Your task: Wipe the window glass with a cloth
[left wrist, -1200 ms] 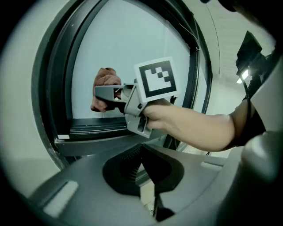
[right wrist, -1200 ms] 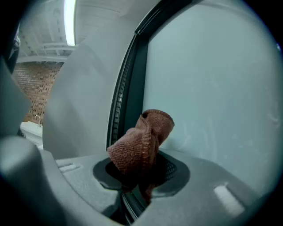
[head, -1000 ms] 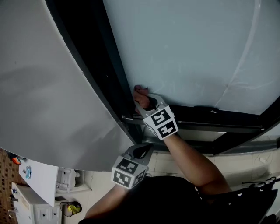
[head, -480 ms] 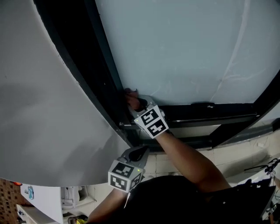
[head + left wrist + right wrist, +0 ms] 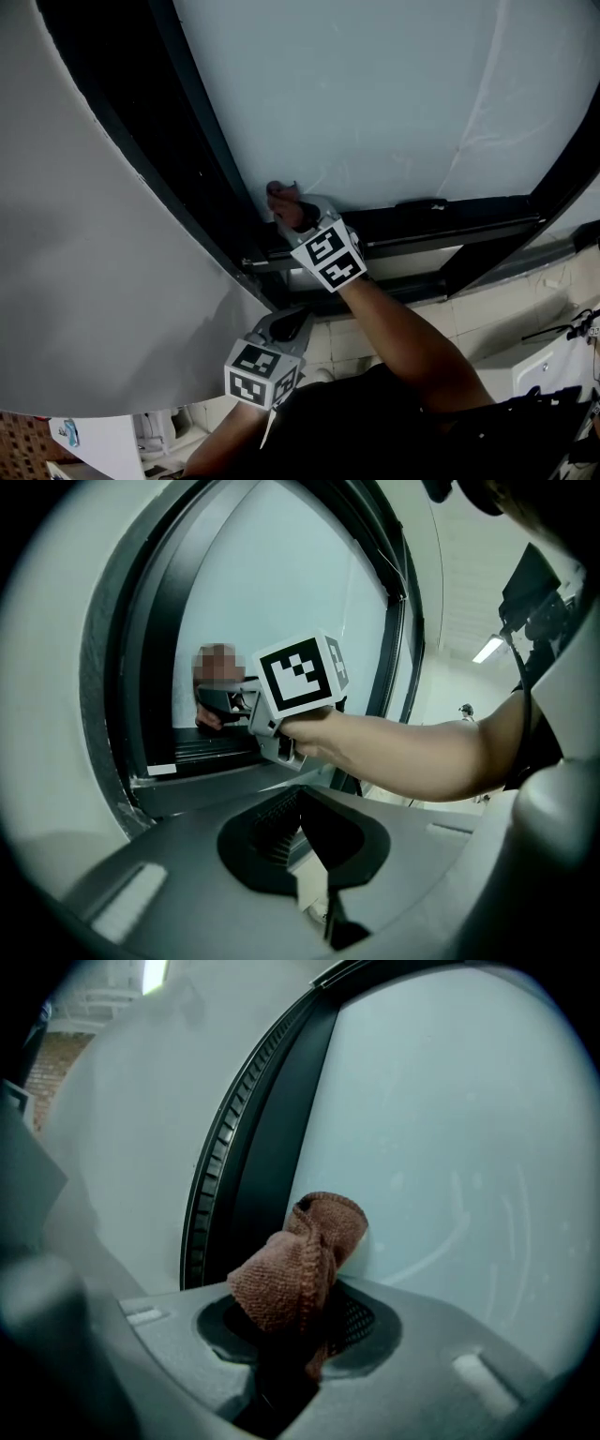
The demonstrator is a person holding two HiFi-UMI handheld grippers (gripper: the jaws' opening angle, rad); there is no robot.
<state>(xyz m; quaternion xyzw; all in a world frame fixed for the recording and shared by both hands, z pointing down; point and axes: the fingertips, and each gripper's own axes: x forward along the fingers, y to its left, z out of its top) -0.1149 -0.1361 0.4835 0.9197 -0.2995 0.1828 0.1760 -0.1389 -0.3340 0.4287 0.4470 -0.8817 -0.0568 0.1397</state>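
Pinched tight in the right tool [image 5: 287,210]: a bunched brown cloth [image 5: 279,194], its top fold pushed against the window glass [image 5: 375,103]. Pressed to the pane at the lower left corner, just beside the black frame [image 5: 202,169] and just above the dark bottom rail [image 5: 441,225].

In the right gripper view, the same cloth [image 5: 298,1262] as a knitted wad rising out of the right tool [image 5: 305,1330]. One loose end hanging down into the slot. Upper end touching the pale window glass [image 5: 459,1129], right where it meets the frame's ribbed black seal [image 5: 211,1176]. Faint curved streaks across the pane in both of these views.

Held low and well apart from the window: the left tool [image 5: 292,324], close to the body and below the right forearm [image 5: 403,342]. Pressed together with nothing between, as the left gripper view [image 5: 302,836] shows. Beyond it in that view, the right tool's marker cube [image 5: 300,672] raised toward the window glass [image 5: 281,592], with a hand [image 5: 309,735] wrapped around the handle beneath it.

To the left of the frame in the head view, a broad plain grey wall [image 5: 94,234]. Under the window, pale tiled floor [image 5: 497,305].
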